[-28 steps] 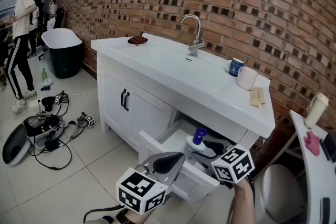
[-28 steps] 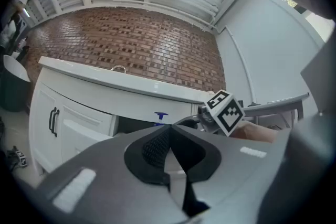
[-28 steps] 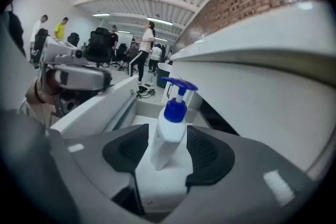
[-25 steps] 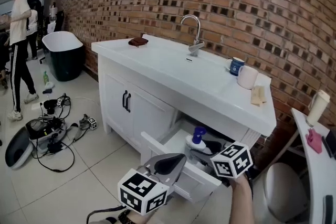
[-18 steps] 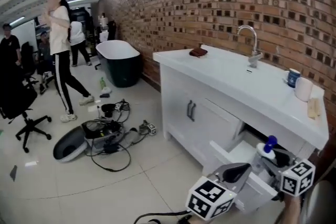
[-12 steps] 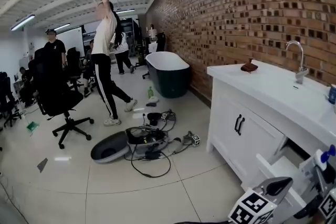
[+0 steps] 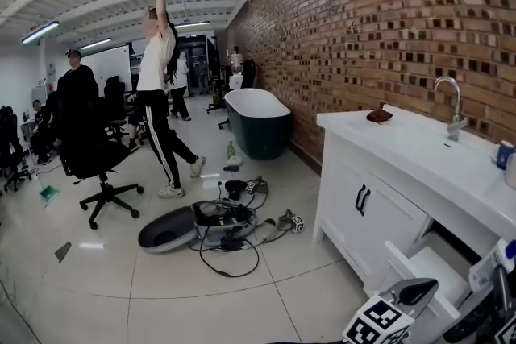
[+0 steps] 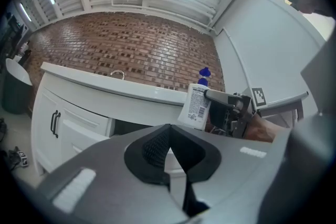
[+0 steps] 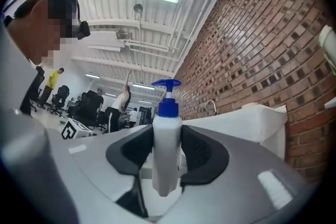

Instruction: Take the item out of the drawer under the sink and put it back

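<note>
A white pump bottle [image 9: 167,149] with a blue top stands upright between the pads of my right gripper [image 9: 167,136], which press on its sides. In the left gripper view the same bottle [image 8: 195,107] hangs in the right gripper [image 8: 231,110] in front of the white sink cabinet [image 8: 79,107]. In the head view the bottle [image 7: 493,263] shows at the right edge, above the pulled-out white drawer [image 7: 419,263]. My left gripper [image 7: 423,288] hovers low in front of the drawer, shut and empty.
The white vanity [image 7: 367,201] has black door handles, a faucet [image 7: 451,99], a brown cloth [image 7: 378,116] and a blue mug [image 7: 504,154]. A dark tub [image 7: 256,121], a cable pile [image 7: 222,221], an office chair [image 7: 93,165] and several people stand behind.
The head view has swung left from the sink to the open room. The drawer, the bottle and both grippers have slid to the lower right corner.
</note>
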Available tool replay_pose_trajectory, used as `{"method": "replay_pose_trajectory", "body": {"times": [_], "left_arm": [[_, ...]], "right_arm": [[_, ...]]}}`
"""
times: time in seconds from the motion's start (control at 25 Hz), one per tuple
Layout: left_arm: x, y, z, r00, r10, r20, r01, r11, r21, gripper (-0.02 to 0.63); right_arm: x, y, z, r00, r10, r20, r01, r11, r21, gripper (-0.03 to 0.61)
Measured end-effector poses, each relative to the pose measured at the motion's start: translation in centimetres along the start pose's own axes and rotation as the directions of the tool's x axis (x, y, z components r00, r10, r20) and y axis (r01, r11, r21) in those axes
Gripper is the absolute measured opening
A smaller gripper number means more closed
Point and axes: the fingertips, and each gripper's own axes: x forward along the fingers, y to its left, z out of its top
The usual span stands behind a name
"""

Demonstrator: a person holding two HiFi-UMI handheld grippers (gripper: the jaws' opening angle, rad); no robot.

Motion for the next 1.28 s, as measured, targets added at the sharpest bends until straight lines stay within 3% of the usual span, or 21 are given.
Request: {"method": "replay_pose_trajectory", "body": {"times": [0.4, 0.52, 0.68, 0.88, 1.08, 1.2, 1.28], "left_arm": [[1.9, 0.5, -1.1, 0.999, 0.0, -0.034, 0.0, 1.0, 0.001, 0.018], [2.9, 1.4, -1.6, 1.0, -0.006, -0.002, 0.006, 1.0, -0.017, 0.018], [1.8, 3.1, -0.9, 1.0, 0.02, -0.019, -0.021, 0.999, -0.038, 0.018], [0.6, 3.3, 0.1, 0.999, 0.027, -0.031, -0.029, 0.998, -0.047, 0.018], [-1.5, 3.8, 0.8, 0.998, 0.059, -0.031, -0.06, 0.997, -0.051, 0.018], [-3.0, 4.1, 1.4, 0.997, 0.074, -0.028, -0.076, 0.996, -0.049, 0.018], [-3.7, 4.2, 1.3, 0.996, 0.079, -0.033, -0.08, 0.996, -0.045, 0.018]], "right_arm": [[-0.5, -0.6, 0.0, 0.997, 0.027, 0.074, -0.031, 0.998, 0.057, 0.173], [0.1, -0.4, -0.3, 0.997, 0.033, 0.073, -0.037, 0.998, 0.054, 0.173], [3.0, 0.6, -1.6, 0.999, 0.036, -0.013, -0.035, 0.999, 0.013, 0.173], [7.0, 0.8, -3.6, 0.99, 0.071, -0.125, -0.068, 0.997, 0.03, 0.175], [9.5, 0.9, -7.3, 0.944, 0.073, -0.322, -0.065, 0.997, 0.037, 0.176], [9.1, 1.0, -6.7, 0.948, 0.079, -0.308, -0.058, 0.995, 0.075, 0.178], [7.7, 0.1, -5.3, 0.97, 0.038, -0.242, -0.012, 0.994, 0.107, 0.188]]}}
